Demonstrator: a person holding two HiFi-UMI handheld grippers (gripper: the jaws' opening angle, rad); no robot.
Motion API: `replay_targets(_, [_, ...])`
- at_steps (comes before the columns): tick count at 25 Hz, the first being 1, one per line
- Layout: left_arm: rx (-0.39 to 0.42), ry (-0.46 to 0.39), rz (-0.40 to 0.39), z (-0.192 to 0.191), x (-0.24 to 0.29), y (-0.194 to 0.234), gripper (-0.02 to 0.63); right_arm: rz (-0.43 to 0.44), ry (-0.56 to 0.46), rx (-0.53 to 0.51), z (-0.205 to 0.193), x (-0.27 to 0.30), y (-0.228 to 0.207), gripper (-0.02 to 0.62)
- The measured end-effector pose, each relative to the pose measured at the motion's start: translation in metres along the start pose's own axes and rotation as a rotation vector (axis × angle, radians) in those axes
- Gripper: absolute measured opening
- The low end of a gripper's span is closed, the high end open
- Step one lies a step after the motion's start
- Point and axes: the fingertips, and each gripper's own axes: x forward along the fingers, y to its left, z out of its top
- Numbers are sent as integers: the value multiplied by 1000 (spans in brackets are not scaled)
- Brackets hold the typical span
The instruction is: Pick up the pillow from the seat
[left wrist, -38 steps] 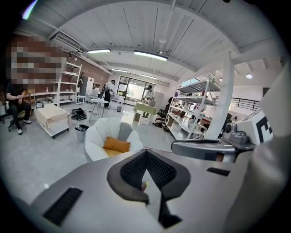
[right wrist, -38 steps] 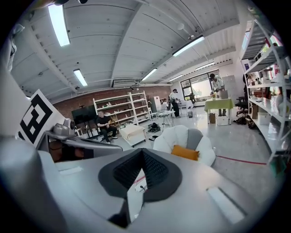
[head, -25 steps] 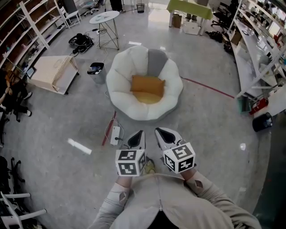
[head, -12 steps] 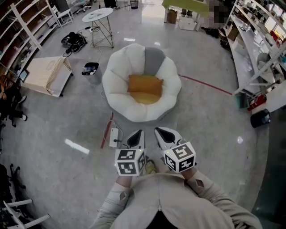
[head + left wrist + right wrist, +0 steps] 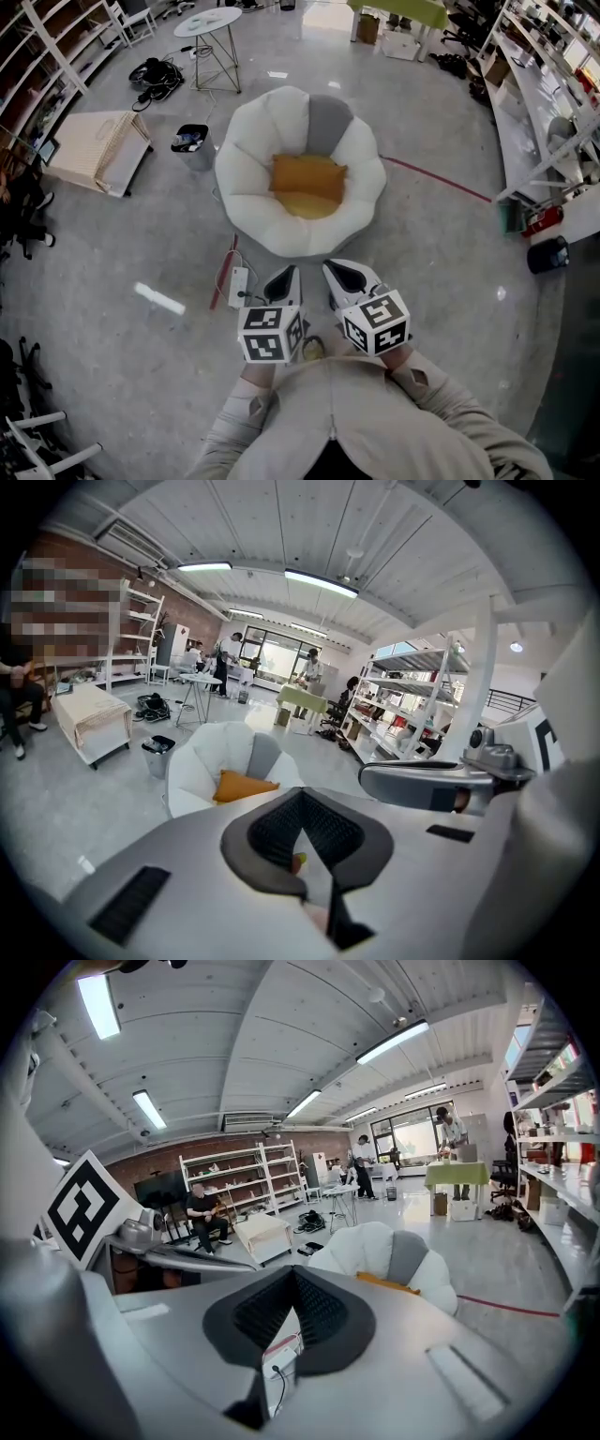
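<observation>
An orange pillow (image 5: 307, 178) lies in the hollow of a white petal-shaped seat (image 5: 246, 173) on the floor ahead of me. Both grippers are held side by side close to my body, short of the seat's front edge. My left gripper (image 5: 284, 280) and right gripper (image 5: 343, 277) are shut with nothing between their jaws. In the left gripper view the left gripper (image 5: 302, 803) points toward the seat (image 5: 202, 761), with the pillow (image 5: 242, 786) beyond it. The right gripper (image 5: 293, 1283) faces the seat (image 5: 370, 1246), and only an edge of the pillow (image 5: 384, 1285) shows there.
A white power strip (image 5: 241, 284) with a cable lies on the floor in front of the seat. A black bin (image 5: 190, 142), a slatted crate (image 5: 94, 150) and a round table (image 5: 208, 23) stand at the back left. Shelving (image 5: 539, 103) lines the right side, with a black bucket (image 5: 548, 253) near it.
The head view has shifted a little and the seat sits slightly nearer. Both grippers stay shut and side by side.
</observation>
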Motion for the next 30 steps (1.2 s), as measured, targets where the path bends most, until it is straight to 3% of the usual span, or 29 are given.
replay_targets(7, [-10,2,29,23,37,13,5,27,13,-15,17,34,-31,0])
replay_targets(30, [-94,30,133,124,209,32,5,122,90,-56,95,143,-193,1])
